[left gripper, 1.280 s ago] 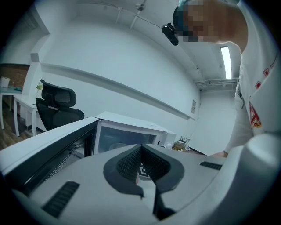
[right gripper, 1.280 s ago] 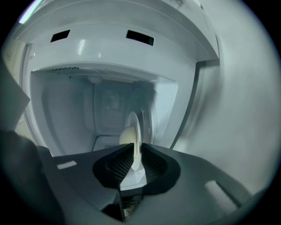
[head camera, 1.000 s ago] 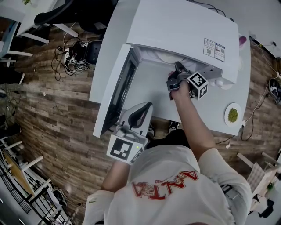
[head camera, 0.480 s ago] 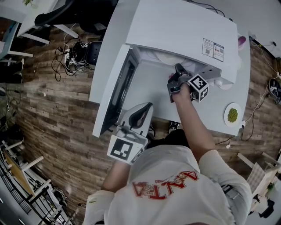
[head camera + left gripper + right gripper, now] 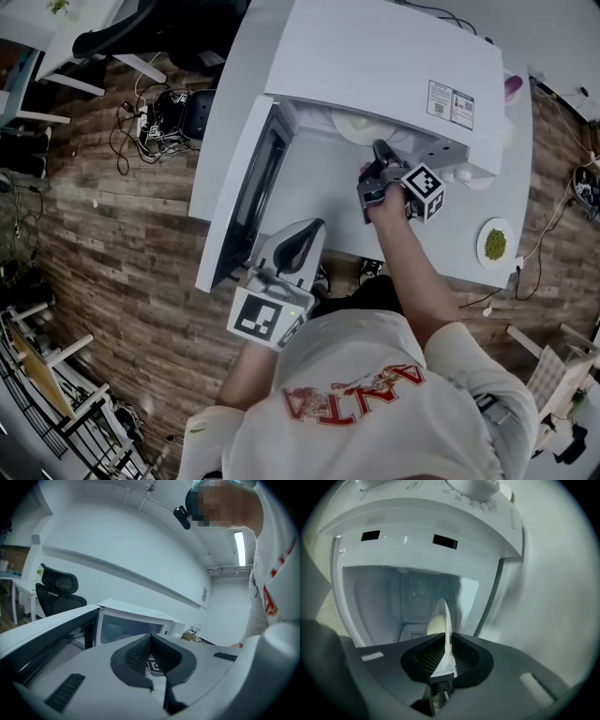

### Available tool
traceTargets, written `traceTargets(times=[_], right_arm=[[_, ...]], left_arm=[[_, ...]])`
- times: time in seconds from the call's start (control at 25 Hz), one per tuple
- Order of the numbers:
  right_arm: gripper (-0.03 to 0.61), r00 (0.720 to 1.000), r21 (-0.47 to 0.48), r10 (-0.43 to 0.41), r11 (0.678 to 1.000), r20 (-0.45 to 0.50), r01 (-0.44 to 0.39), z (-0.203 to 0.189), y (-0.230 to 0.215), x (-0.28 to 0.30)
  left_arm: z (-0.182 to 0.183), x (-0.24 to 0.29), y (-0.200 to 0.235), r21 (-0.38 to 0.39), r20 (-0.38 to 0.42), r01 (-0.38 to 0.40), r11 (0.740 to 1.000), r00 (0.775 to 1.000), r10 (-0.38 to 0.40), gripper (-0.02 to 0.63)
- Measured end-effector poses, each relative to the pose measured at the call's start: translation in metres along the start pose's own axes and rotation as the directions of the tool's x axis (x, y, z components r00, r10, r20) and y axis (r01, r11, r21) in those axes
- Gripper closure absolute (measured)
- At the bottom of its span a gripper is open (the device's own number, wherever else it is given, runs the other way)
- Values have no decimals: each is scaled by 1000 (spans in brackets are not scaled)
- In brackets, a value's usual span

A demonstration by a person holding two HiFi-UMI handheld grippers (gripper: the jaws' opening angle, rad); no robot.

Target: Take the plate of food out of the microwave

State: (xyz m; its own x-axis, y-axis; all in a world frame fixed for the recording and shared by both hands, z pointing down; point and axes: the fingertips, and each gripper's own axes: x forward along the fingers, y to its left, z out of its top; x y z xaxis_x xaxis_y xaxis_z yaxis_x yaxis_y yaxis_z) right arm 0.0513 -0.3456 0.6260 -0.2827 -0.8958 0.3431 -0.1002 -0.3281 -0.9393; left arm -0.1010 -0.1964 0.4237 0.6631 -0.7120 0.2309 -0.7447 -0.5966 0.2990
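The white microwave (image 5: 394, 66) stands on a white table with its door (image 5: 246, 202) swung open to the left. My right gripper (image 5: 380, 150) reaches into the mouth of the cavity and is shut on the rim of a white plate (image 5: 446, 620). That plate shows edge-on between the pads, with a pale rounded piece of food (image 5: 434, 626) on it. In the head view only a pale bit of the plate (image 5: 361, 127) shows under the microwave's top edge. My left gripper (image 5: 298, 246) hangs near the door's lower edge, shut and holding nothing.
A small plate of green food (image 5: 495, 244) lies on the table (image 5: 469, 234) to the right of the microwave. A black office chair (image 5: 141, 28) and loose cables (image 5: 150, 112) are on the wooden floor to the left.
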Motion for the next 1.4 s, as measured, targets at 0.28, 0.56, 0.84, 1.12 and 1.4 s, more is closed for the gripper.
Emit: traceTargets(times=[0.28,0.56,0.84,1.12,1.4], right_arm=[[560,1000,-3,-2,1000,-14,2,-1,-2,9],[563,1000,33,12,999,-15,-11,0,-4,11],[569,992,15,122,992,-6,-122,1,3,0],[568,985,-2,174,985,0,-174,4,5,-13],[568,976,-12,217,976,-16,-217,2,12,-30]], left_arm=[[-2,-2,1,-4,-5,-12,1000,1000,12,607],[-2,-3,3,-7,-6,-21,1000,1000,20,607],[-1,-2,0,-11,-3,-18,1000,1000,18,607],[-3,-5,-6,-12,-5,-16,1000,1000,16,607],[-2,-9,-12,-11,3,-11,1000,1000,11,607]])
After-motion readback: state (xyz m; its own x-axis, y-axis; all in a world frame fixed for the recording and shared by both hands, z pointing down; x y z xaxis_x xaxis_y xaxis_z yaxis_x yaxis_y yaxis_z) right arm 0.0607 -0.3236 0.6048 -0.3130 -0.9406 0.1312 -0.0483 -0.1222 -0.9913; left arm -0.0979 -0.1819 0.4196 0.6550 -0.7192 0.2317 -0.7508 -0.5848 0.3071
